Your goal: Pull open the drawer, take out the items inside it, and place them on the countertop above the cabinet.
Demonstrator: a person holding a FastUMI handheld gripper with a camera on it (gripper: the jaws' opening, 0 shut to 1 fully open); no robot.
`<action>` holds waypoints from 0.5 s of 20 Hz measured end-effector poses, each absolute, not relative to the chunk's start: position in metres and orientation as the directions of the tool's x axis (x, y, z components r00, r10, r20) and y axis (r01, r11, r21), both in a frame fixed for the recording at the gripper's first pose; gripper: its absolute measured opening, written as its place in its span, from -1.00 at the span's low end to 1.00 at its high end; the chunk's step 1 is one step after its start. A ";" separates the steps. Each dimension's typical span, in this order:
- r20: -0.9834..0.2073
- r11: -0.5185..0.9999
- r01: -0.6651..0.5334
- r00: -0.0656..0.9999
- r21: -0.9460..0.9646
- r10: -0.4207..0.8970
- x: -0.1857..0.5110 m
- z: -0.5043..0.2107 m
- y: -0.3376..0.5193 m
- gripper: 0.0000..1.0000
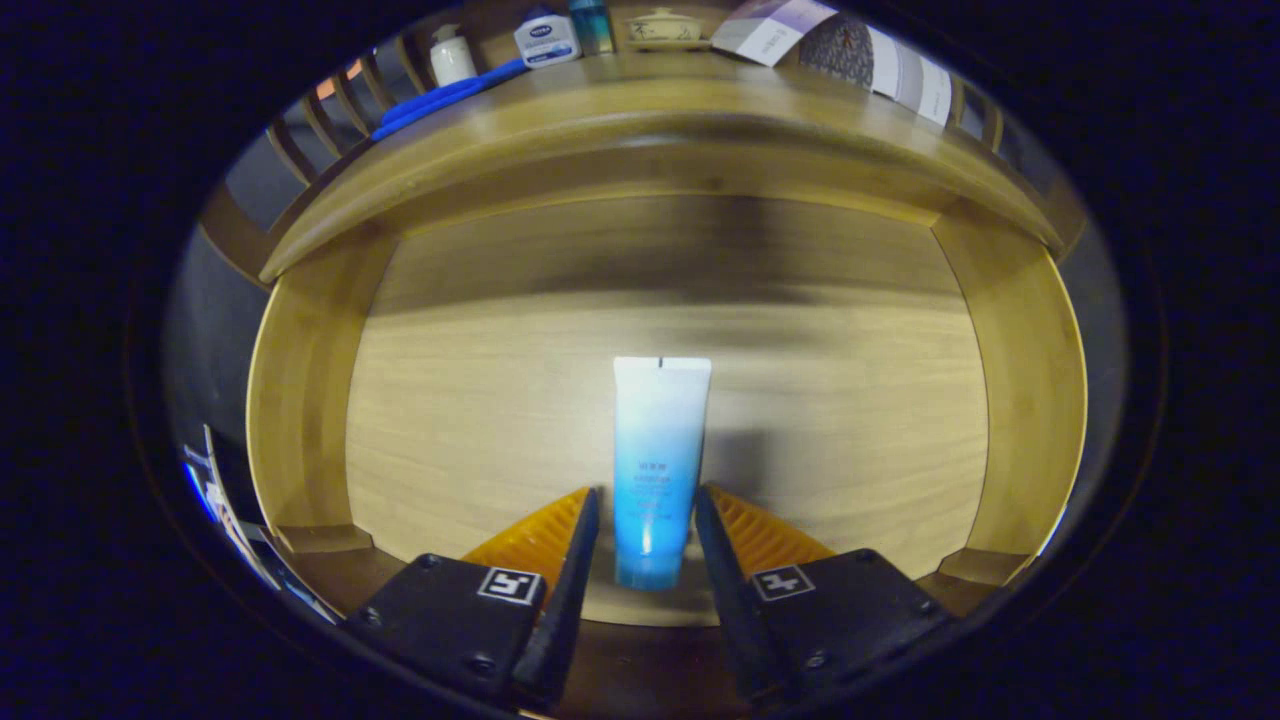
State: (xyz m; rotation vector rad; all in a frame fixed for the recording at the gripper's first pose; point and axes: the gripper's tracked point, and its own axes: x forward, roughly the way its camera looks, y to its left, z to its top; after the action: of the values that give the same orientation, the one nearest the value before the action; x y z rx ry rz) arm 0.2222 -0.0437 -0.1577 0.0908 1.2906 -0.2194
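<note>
While the gripper [647,510] holds its fingers around the blue-and-white tube [655,462], both pressing its lower half, the tube lies lengthwise on the floor of the open wooden drawer [480,400], beyond which bottles [452,55] stand on the countertop [650,95].

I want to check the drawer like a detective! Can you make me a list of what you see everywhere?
Surface: countertop of light wood, above the cabinet.
Job's things: drawer pulled open; one blue and white tube lies on its floor, cap end toward the camera.
Clutter: on the countertop, a white bottle, a white jar, a lidded bowl, a blue flat item and a printed booklet.
Grippers: gripper with fingers either side of the tube's lower part, close to it; contact cannot be told.
Cables: nothing seen.
Surroundings: wooden slats behind the countertop.
</note>
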 end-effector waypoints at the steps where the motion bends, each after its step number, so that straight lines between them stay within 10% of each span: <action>1: -0.956 0.975 0.211 0.264 -0.074 -0.130 0.225 -0.157 -0.048 0.18; 10: -0.931 0.971 0.204 0.316 -0.121 -0.183 0.230 -0.144 -0.050 -0.21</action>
State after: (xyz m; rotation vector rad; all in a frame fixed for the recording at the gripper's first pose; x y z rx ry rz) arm 0.2295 -0.0497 -0.1438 0.0202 1.2227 -0.2548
